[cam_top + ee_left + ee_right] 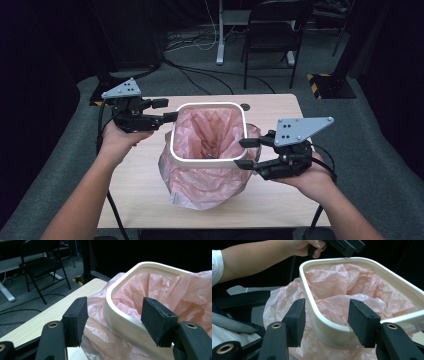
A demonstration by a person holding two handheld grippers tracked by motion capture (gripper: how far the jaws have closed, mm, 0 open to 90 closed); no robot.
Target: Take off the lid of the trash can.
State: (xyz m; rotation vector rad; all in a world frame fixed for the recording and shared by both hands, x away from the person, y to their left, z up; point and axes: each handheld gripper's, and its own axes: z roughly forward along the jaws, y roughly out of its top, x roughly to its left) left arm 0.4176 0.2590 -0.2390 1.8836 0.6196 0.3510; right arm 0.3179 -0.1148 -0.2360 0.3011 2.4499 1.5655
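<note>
Wooden table (280,107) | left hand-held gripper (170,110) wide, straddling bin rim (207,162), untouched | right hand-held gripper (243,153) likewise, over pink bag (210,132)

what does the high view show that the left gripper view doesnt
High view alone: the right gripper with open jaws astride the white bin rim, both hands, and the whole bin mouth. Left gripper view alone: its own pads close up, either side of the rim without pressing it. Both share the pink bag, the wooden table and the black chair.
</note>
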